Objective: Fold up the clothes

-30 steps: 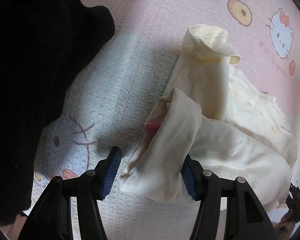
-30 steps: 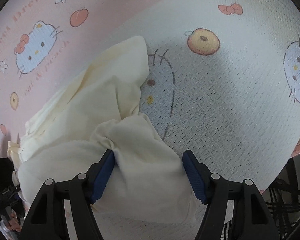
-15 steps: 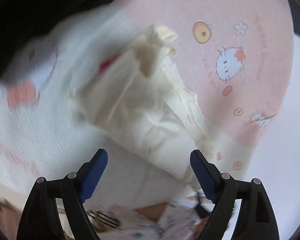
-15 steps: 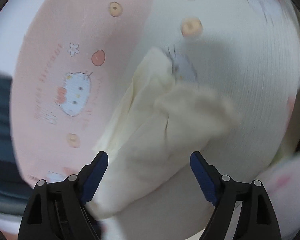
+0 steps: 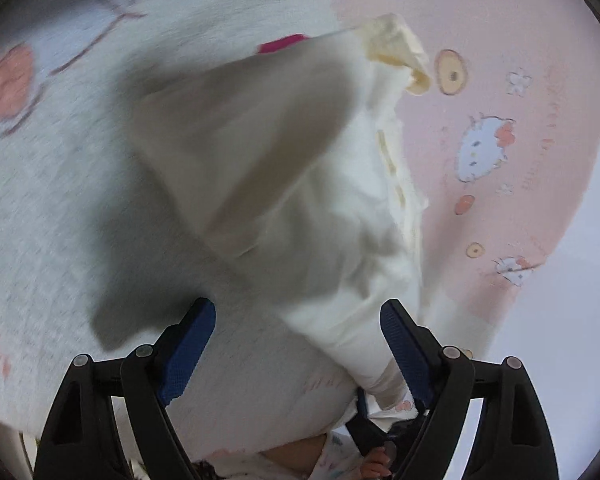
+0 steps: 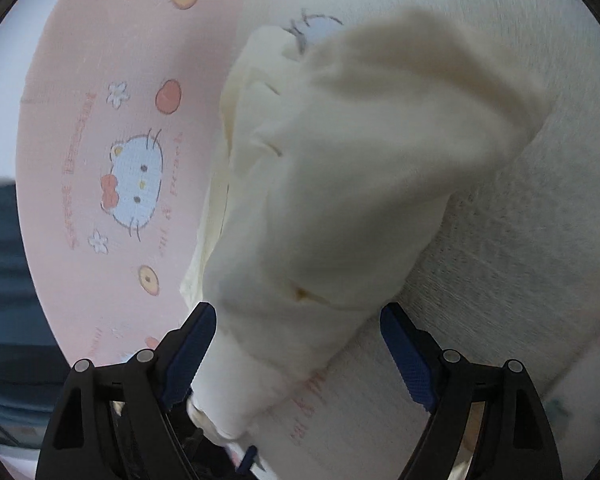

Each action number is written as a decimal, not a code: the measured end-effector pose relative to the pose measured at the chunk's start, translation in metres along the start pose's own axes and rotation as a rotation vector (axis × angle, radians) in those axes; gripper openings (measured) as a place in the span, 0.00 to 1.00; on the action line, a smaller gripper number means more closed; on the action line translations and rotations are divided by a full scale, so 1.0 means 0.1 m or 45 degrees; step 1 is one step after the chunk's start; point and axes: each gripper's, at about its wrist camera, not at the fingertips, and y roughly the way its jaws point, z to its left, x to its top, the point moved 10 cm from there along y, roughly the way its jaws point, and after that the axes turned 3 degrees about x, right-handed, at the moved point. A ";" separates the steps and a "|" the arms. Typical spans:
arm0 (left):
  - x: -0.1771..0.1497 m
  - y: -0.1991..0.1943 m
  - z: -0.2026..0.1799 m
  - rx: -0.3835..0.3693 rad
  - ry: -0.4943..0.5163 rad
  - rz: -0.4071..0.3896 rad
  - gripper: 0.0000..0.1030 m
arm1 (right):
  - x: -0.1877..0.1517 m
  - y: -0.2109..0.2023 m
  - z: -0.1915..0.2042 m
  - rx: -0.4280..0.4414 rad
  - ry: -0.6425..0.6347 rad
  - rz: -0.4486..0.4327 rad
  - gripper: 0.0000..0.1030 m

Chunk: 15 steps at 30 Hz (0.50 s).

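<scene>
A cream garment lies bundled lengthwise on a Hello Kitty blanket, with a folded flap on top and a magenta tag at its far end. My left gripper is open above the blanket, the garment's near end lying by its right pad, not pinched. In the right wrist view the same garment runs away from my right gripper, which is open. The cloth's narrow end lies between its jaws beside the left pad. The picture is blurred.
The blanket is pink on one side and white on the other. A hand and a patterned sleeve show at the bottom of the left wrist view. Something dark teal lies beyond the blanket's left edge.
Both grippers opened and let go of the cream cloth, then drew back and rolled. The black mass at the left of the left wrist view is gone from view.
</scene>
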 end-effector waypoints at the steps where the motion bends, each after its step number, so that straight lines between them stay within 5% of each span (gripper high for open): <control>1: 0.03 0.03 -0.02 -0.008 -0.001 -0.004 0.82 | 0.01 0.03 0.00 0.019 0.004 -0.008 0.83; 3: 0.09 0.09 -0.06 -0.023 -0.006 -0.011 0.82 | 0.03 0.05 0.06 0.068 -0.027 -0.041 0.94; 10: 0.22 0.23 -0.28 0.039 0.062 -0.074 0.83 | 0.14 0.08 0.20 0.201 -0.062 -0.154 0.97; 15: 0.21 0.22 -0.27 0.139 0.087 -0.148 0.82 | 0.18 0.08 0.24 0.184 -0.092 -0.167 0.95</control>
